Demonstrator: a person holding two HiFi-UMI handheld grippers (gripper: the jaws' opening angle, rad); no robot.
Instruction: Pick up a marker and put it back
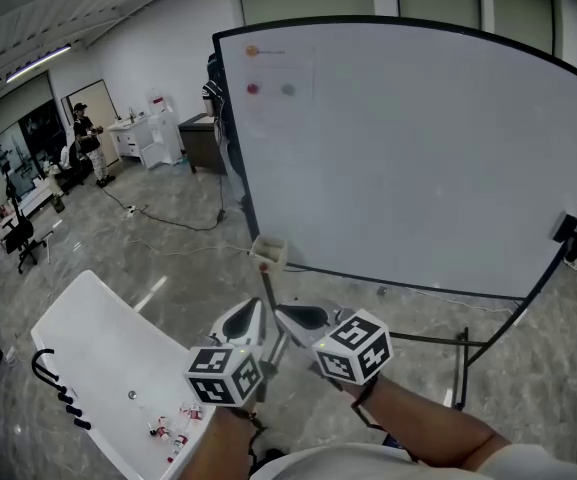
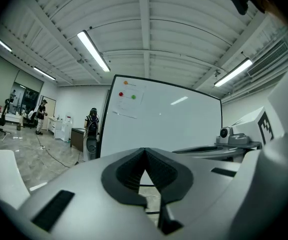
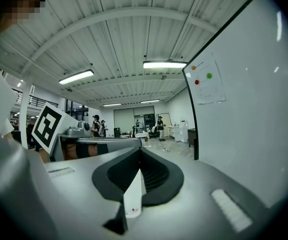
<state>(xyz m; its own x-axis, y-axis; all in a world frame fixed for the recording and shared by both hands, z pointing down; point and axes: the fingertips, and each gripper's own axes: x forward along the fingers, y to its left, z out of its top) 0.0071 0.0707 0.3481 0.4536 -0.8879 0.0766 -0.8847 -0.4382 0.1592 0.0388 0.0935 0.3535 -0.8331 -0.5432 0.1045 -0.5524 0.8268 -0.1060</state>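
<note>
1. Head view: nearest, 2 grey plastic grippers side by side, left gripper point(image 1: 245, 320) and right gripper point(image 1: 301, 318), each carrying 1 square-marked cube. Beyond stands 1 whiteboard point(image 1: 418, 148); 1 white table point(image 1: 98, 338) is at lower left.
2. Left gripper view: ribbed black pads point(image 2: 126, 171) meet at the tips, nothing between.
3. Right gripper view: jaws clamped on 1 slim white marker point(image 3: 134, 194), red print near its lower end.

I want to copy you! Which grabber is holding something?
The right gripper: a white marker stands between its jaws. The left gripper has its jaws shut on nothing.
</note>
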